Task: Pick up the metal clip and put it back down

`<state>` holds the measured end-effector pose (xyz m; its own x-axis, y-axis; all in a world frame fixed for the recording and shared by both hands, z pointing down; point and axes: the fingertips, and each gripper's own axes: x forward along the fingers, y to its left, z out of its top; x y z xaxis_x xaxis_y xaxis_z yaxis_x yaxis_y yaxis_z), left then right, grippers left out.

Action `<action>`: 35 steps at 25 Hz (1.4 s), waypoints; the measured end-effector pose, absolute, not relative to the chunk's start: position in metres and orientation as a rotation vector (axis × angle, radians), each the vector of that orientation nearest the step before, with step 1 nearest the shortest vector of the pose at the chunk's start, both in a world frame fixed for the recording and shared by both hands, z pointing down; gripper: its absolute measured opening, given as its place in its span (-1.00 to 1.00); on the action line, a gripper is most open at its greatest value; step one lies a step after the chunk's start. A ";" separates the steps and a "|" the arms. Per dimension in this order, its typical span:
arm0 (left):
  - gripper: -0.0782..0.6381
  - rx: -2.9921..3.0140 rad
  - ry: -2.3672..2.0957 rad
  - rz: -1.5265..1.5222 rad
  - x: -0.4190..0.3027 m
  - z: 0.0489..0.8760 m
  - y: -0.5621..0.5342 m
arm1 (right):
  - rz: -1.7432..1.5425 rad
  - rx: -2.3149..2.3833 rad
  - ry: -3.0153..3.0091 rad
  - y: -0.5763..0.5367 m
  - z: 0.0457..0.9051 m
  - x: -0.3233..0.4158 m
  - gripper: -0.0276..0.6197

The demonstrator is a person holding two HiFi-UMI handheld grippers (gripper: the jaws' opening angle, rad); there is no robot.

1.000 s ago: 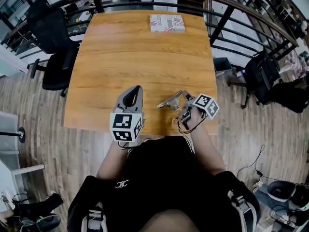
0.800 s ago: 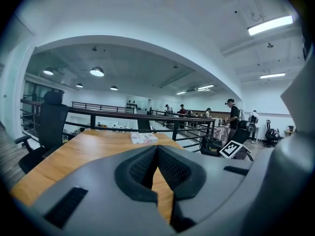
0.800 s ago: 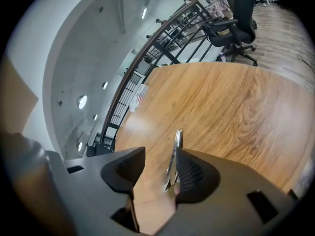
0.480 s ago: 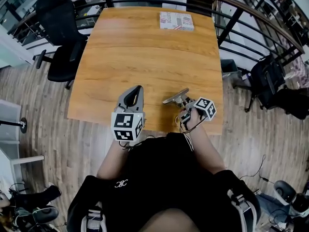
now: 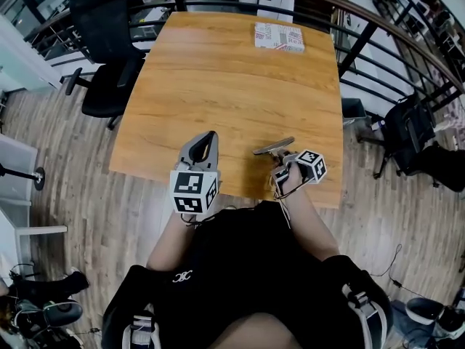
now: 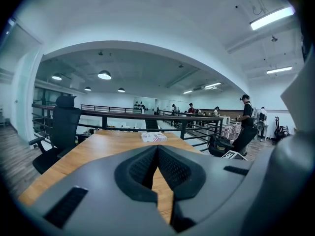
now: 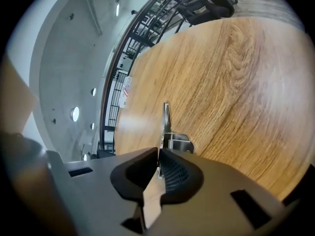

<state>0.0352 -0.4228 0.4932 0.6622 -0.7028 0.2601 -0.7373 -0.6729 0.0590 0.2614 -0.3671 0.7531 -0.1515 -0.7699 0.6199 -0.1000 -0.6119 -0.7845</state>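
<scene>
Wooden table (image 5: pixel 218 71), near edge. My right claw (image 7: pixel 158 163) has just been closing and now pinches the metal clip (image 7: pixel 166 124) by its near end, low over the wood. I keep the left claw (image 6: pixel 157 151) aside, jaws together, holding nothing, likely to stay clear.

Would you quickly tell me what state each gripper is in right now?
Left gripper: closed, nothing in it.
Right gripper: fingers have just been closing and now hold the metal clip.
</scene>
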 end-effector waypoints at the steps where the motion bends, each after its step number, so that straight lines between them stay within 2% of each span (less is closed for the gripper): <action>1: -0.74 2.713 -1.193 0.324 0.032 0.493 -0.422 | -1.804 -1.644 0.986 -0.367 0.752 0.262 -0.80; 8: -0.74 2.696 -1.219 0.319 0.017 0.496 -0.417 | -1.705 -1.718 1.066 -0.367 0.740 0.263 -0.82; 15: -0.74 2.693 -1.211 0.318 0.011 0.495 -0.414 | -1.553 -1.604 1.199 -0.382 0.686 0.257 -0.83; 26: -0.74 2.703 -1.193 0.311 0.012 0.494 -0.411 | -1.226 -1.429 1.500 -0.398 0.533 0.242 -0.83; 35: -0.75 2.719 -1.180 0.300 0.019 0.487 -0.411 | -0.725 -1.703 1.789 -0.380 0.431 0.240 -0.83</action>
<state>0.0187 -0.4110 0.4873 0.6683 -0.7019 0.2465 -0.7344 -0.6753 0.0680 0.2401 -0.3799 0.4310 -0.0362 -0.9989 -0.0299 -0.6960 0.0467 -0.7165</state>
